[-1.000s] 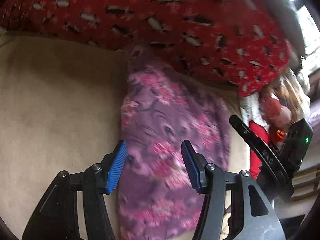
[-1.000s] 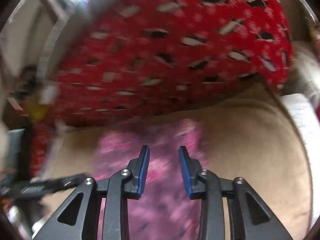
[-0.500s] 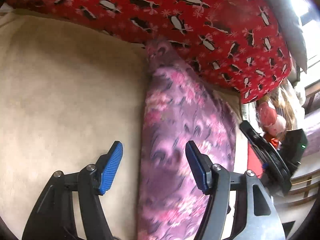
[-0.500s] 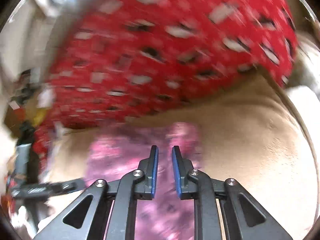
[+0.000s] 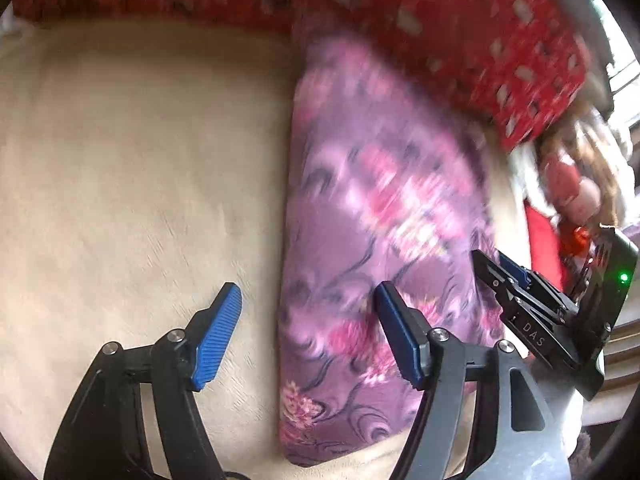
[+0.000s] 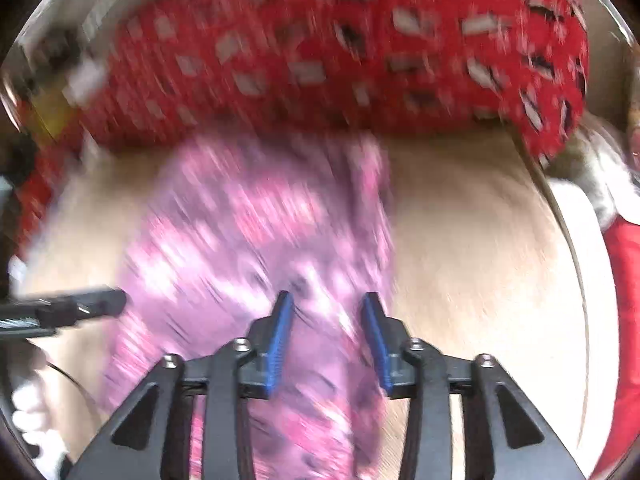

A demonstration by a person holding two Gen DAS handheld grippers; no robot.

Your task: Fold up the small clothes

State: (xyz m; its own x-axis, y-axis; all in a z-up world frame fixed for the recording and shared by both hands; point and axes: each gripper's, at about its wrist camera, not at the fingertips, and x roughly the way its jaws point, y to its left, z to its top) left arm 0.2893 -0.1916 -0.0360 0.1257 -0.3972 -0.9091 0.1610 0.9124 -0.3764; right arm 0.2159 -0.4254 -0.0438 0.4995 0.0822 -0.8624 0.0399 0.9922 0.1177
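Where beige shows, one garment [image 5: 376, 248].

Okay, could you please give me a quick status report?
Left gripper open, empty. Right gripper open, empty. Purple floral garment flat on beige surface. Red cushion touches its far end.
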